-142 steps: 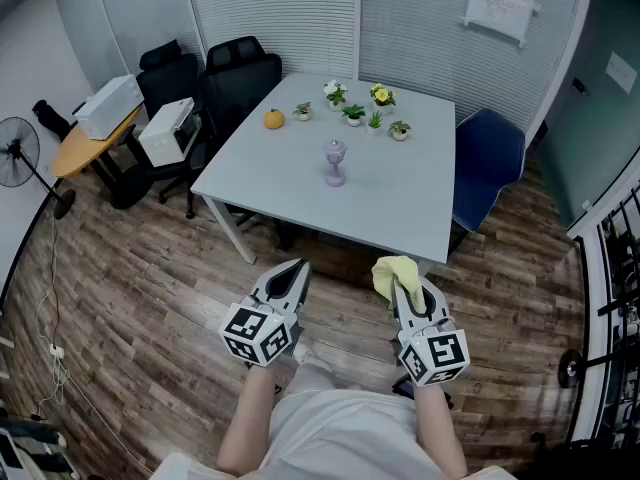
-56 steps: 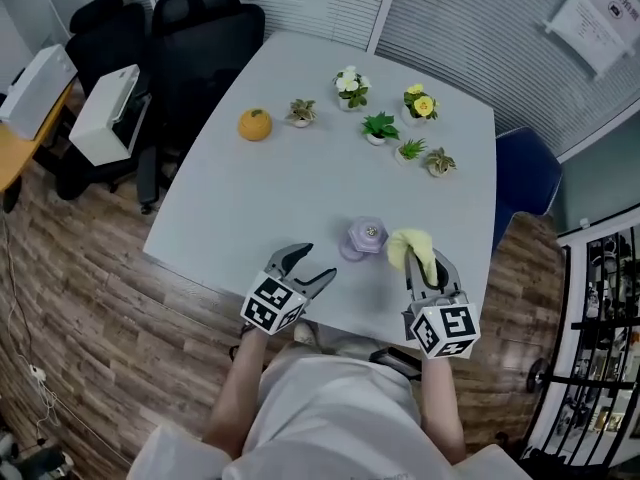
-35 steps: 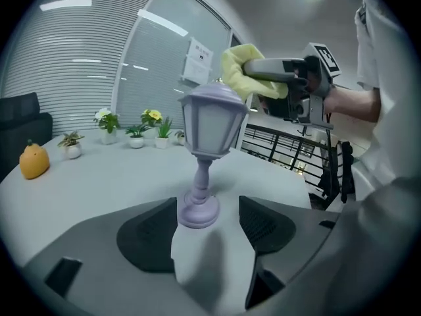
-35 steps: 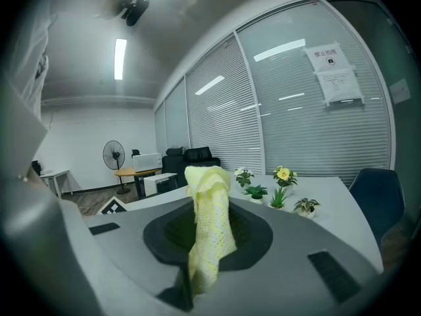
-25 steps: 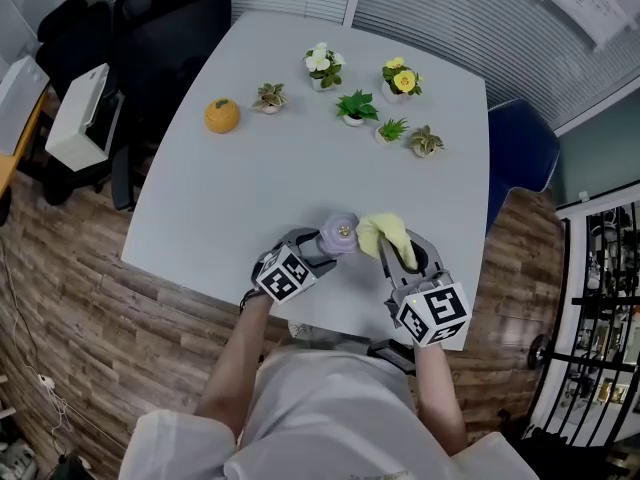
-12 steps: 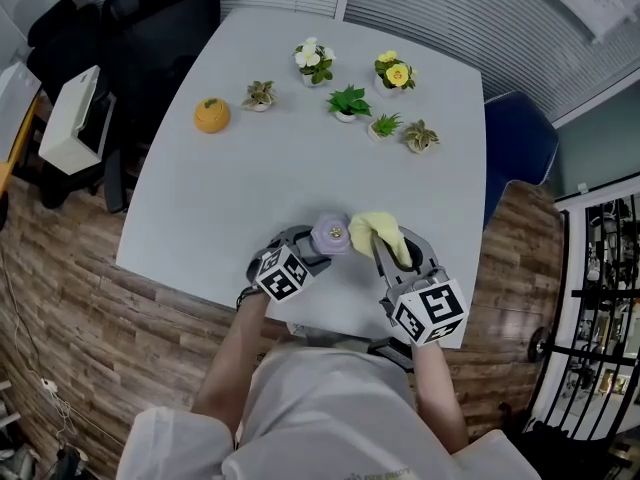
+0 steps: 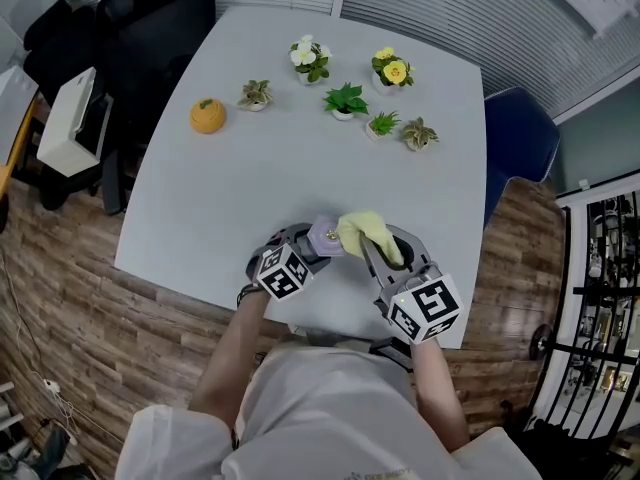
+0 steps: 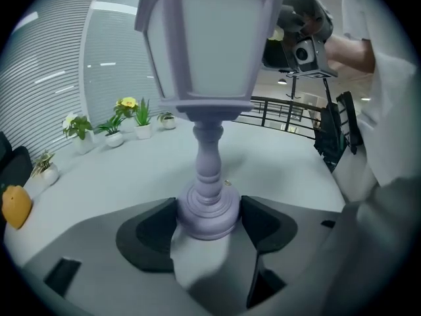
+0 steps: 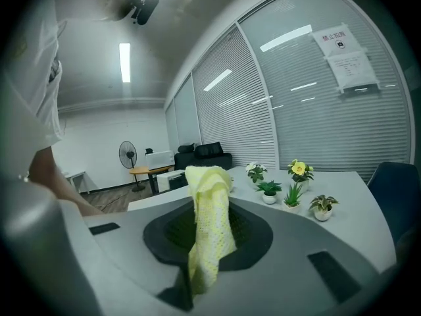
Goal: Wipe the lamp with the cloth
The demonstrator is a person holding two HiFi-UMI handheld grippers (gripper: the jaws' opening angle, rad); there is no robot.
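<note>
Left gripper: is gripping the lamp by its round foot, one dark jaw pressing against each side of the base.
Lamp: a pale purple lantern on a turned stem, is standing upright on the table's near edge, just in front of the person.
Right gripper: is pinching the cloth between its closed jaws and reaching in toward the lamp's head from the right.
Cloth: yellow and knitted, is rising out of the jaws in a loose fold; in the head view its free end is lying against the right side of the lamp's top.
Table: white, is carrying the lamp at its near edge.
Potted plants: five small pots are sitting in a cluster at the far side, well apart from the lamp.
Orange ornament: is resting at the far left of the table, beside the leftmost pot.
Black chairs: are standing off the table's far left corner.
Blue chair: is standing at the table's right edge.
</note>
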